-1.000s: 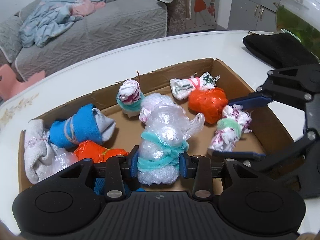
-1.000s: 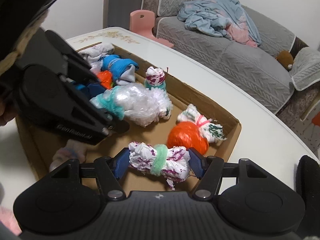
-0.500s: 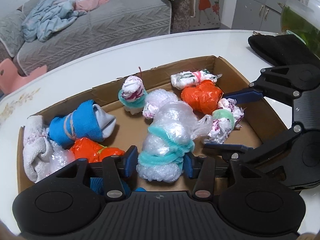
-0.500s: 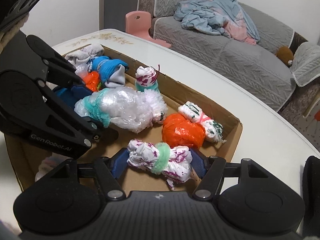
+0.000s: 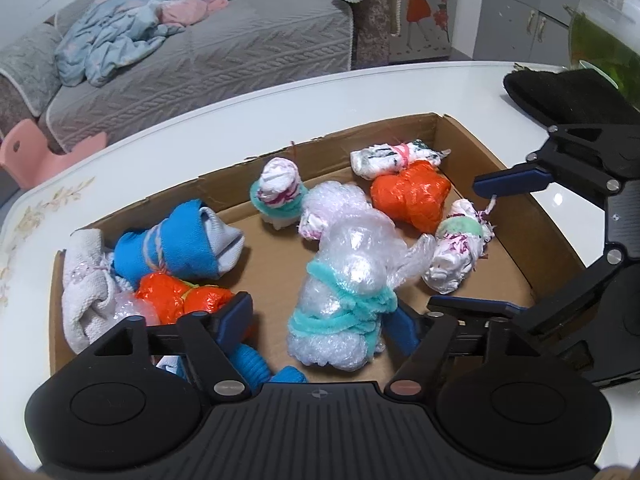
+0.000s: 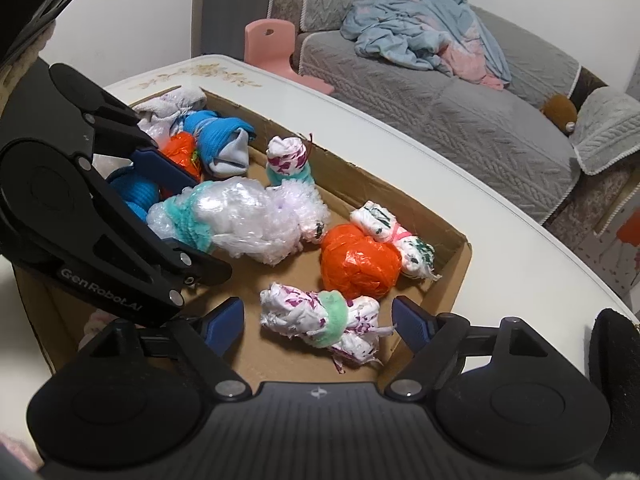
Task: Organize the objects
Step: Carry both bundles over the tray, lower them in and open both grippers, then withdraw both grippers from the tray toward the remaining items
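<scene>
Both my grippers, left (image 5: pixel 316 322) and right (image 6: pixel 318 318), have fingers spread wide holding nothing, bubble-wrap bundle (image 5: pixel 346 280) and floral rag roll (image 6: pixel 320 318) lying loose in the cardboard box (image 5: pixel 452 140); squishy light stuff, I'd pinch at the ties.

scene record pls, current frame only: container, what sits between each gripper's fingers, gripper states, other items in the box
container: open cardboard box on a white table
left gripper: open; bubble-wrap bundle tied with teal cord lies between its fingers, on the box floor
right gripper: open; white-and-purple cloth bundle with green band lies between its fingers, not gripped
other items in box: orange plastic bundle, blue sock roll, white towel bundle, white bundle with pink tie
off the box: black cloth on the table
</scene>
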